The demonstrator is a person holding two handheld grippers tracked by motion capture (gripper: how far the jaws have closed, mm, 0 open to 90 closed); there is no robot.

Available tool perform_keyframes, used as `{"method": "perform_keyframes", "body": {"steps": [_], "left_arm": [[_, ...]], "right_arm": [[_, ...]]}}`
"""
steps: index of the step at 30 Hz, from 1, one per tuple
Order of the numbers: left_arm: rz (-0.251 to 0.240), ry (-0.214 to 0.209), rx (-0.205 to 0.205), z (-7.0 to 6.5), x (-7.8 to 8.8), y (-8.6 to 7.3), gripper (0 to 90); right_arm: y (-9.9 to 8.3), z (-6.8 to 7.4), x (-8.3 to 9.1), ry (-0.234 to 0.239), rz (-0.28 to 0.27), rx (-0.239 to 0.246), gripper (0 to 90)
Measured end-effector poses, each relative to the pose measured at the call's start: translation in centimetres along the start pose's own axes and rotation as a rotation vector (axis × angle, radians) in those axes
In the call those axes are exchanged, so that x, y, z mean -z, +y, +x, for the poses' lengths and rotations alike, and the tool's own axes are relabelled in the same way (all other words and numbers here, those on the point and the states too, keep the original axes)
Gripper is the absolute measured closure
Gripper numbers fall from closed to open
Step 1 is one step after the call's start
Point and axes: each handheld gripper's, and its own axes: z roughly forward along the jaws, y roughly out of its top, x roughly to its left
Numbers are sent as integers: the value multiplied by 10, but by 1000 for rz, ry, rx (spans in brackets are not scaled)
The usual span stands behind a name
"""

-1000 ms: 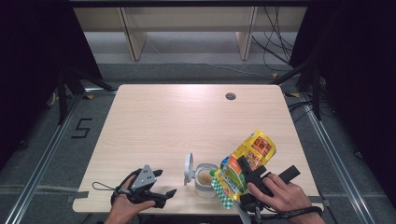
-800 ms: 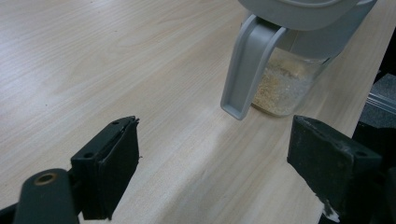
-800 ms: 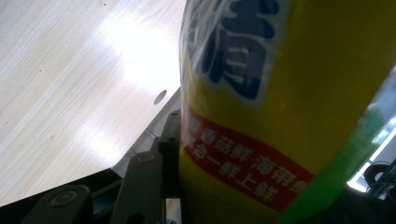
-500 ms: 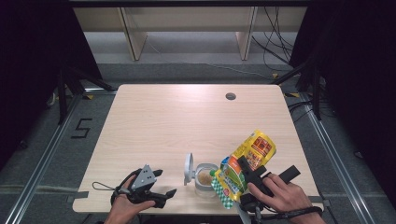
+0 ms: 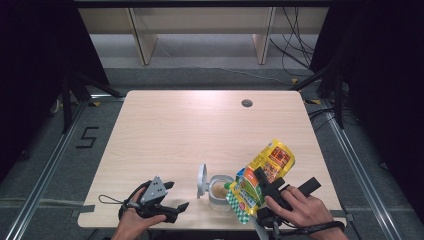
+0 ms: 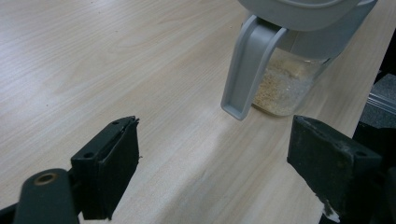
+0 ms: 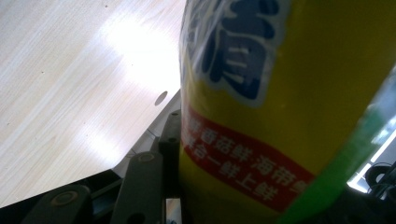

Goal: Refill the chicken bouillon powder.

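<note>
A clear jar (image 5: pixel 220 192) with pale granules at its bottom stands near the table's front edge, its grey flip lid (image 5: pixel 202 181) hanging open to the left. My right gripper (image 5: pixel 256 184) is shut on a yellow and green printed pouch (image 5: pixel 262 172), which tilts with its lower end over the jar's mouth. In the right gripper view the pouch (image 7: pixel 261 116) presses against one black finger (image 7: pixel 169 135). My left gripper (image 5: pixel 177 195) rests open on the table, left of the jar. Its wide-apart jaws face the jar (image 6: pixel 285 84) and the grey lid (image 6: pixel 247 70), with nothing between them.
The light wooden table (image 5: pixel 200 130) has a round cable hole (image 5: pixel 246 103) at the back right. Beyond its far edge are shelf legs and cables on a grey floor. A floor mark "5" (image 5: pixel 87 137) lies to the left.
</note>
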Motion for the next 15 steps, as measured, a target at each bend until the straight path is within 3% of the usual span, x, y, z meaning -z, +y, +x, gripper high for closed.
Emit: {"method": "perform_keyframes", "body": {"steps": [15], "left_arm": [[-1,0,0,0,0,0,159]], "right_arm": [[1,0,0,7,1,-1,619]]}}
